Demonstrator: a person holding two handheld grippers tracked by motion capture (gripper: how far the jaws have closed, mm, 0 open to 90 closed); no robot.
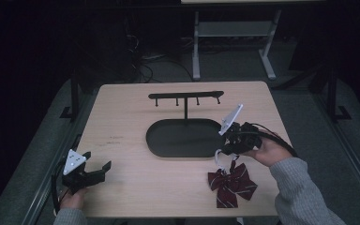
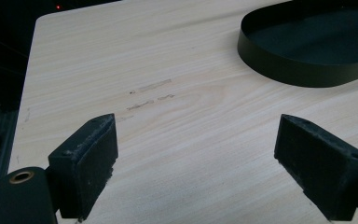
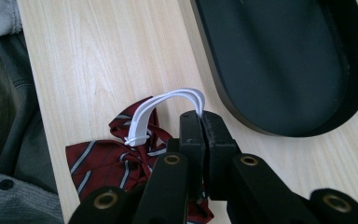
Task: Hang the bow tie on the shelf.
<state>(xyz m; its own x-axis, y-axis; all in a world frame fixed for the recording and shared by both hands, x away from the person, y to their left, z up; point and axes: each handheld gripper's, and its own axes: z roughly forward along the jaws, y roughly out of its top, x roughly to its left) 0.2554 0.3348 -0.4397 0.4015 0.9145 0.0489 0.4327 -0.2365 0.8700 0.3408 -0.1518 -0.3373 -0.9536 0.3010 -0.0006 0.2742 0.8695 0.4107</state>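
A dark red striped bow tie (image 1: 230, 184) lies on the table near its front right. Its white elastic strap (image 3: 168, 103) arches up from the bow (image 3: 112, 156) into my right gripper (image 3: 201, 120), which is shut on that strap just beside the black oval tray (image 3: 279, 60). In the high view the right gripper (image 1: 226, 149) sits at the tray's (image 1: 185, 138) right end, above the bow. My left gripper (image 1: 99, 163) rests at the front left of the table, open with nothing between its pads (image 2: 89, 154).
A black hook rack (image 1: 186, 96) stands on a thin post behind the tray. A light wooden table (image 1: 136, 183) carries faint scuff marks (image 2: 149, 95) left of the tray. A white-legged table (image 1: 232, 33) stands on the floor beyond.
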